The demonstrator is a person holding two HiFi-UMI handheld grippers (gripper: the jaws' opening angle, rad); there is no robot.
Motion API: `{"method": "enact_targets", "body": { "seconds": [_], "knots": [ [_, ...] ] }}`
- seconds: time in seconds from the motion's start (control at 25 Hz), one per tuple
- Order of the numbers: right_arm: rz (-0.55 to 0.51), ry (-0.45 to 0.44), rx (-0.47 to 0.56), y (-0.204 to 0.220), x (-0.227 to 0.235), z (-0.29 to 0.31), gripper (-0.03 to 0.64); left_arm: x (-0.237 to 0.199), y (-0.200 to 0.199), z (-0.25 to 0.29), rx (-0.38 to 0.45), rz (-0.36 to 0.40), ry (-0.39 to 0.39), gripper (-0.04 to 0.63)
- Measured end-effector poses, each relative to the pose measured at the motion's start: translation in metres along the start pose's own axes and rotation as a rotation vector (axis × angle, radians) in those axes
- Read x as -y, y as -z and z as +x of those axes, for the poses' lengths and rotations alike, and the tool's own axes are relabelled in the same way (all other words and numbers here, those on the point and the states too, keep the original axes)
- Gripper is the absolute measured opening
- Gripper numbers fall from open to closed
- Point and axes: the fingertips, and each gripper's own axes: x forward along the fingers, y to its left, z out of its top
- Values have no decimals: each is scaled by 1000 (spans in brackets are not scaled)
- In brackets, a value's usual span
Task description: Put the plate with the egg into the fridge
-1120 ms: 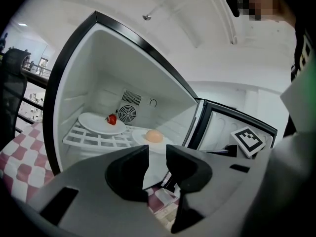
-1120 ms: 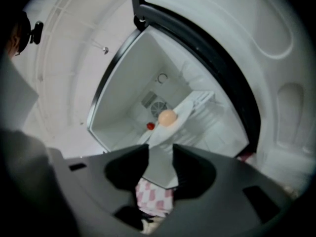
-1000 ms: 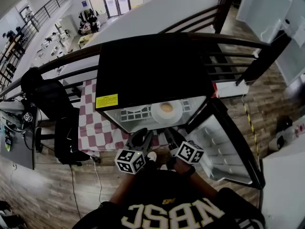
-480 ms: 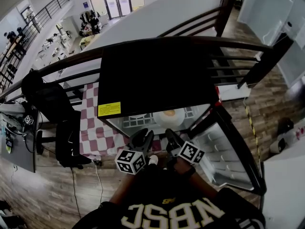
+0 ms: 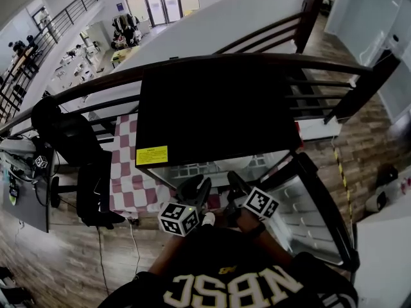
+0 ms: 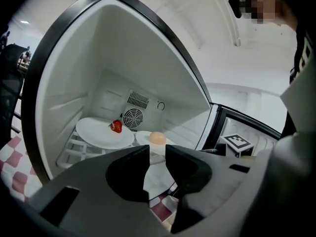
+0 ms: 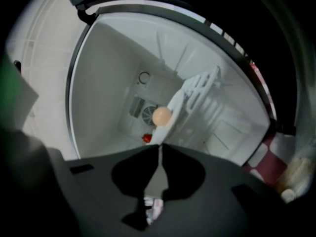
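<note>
The white plate with the egg [image 6: 157, 138] lies on the wire shelf inside the open black fridge [image 5: 212, 108], next to a plate with a strawberry [image 6: 103, 132]. In the head view the fridge's top hides both plates. My left gripper [image 6: 157, 154] is open at the fridge's mouth, and the egg plate shows through its gap a little beyond the tips. My right gripper [image 7: 159, 149] has just been closing and is shut to a thin slit with nothing seen in it. The egg [image 7: 162, 116] sits just past its tips. Both grippers, left [image 5: 196, 186] and right [image 5: 232, 181], hover side by side.
The fridge door [image 5: 308, 210] stands open to the right, its white shelves facing in. A red-and-white checked cloth [image 5: 128, 178] lies under the fridge at left. A dark wooden railing [image 5: 321, 63] runs behind it. A black chair [image 5: 70, 140] stands at far left.
The head view has tipped so that the fridge's top now covers the egg plate, which showed on the shelf in both earlier frames. Both grippers stay at the fridge's mouth.
</note>
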Motion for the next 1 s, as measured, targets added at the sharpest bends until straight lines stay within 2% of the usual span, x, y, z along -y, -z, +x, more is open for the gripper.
{"method": "enact_targets", "body": {
  "seconds": [0.28, 0.6, 0.68, 0.84, 1.0],
  "knots": [
    [3, -8, -1, -7, -5, 10, 40, 2, -2, 5, -2, 5, 14, 120],
    [-30, -7, -28, -12, -11, 19, 40, -4, -3, 0, 0, 4, -4, 120],
    [-96, 31, -58, -11, -9, 18, 40, -4, -1, -1, -5, 0, -8, 120],
    [-293, 124, -131, -10, -6, 15, 42, -2, 4, -1, -13, -5, -11, 120],
    [-386, 152, -180, -8, -4, 9, 65, 3, 8, -2, -12, -12, -7, 120]
  ]
}}
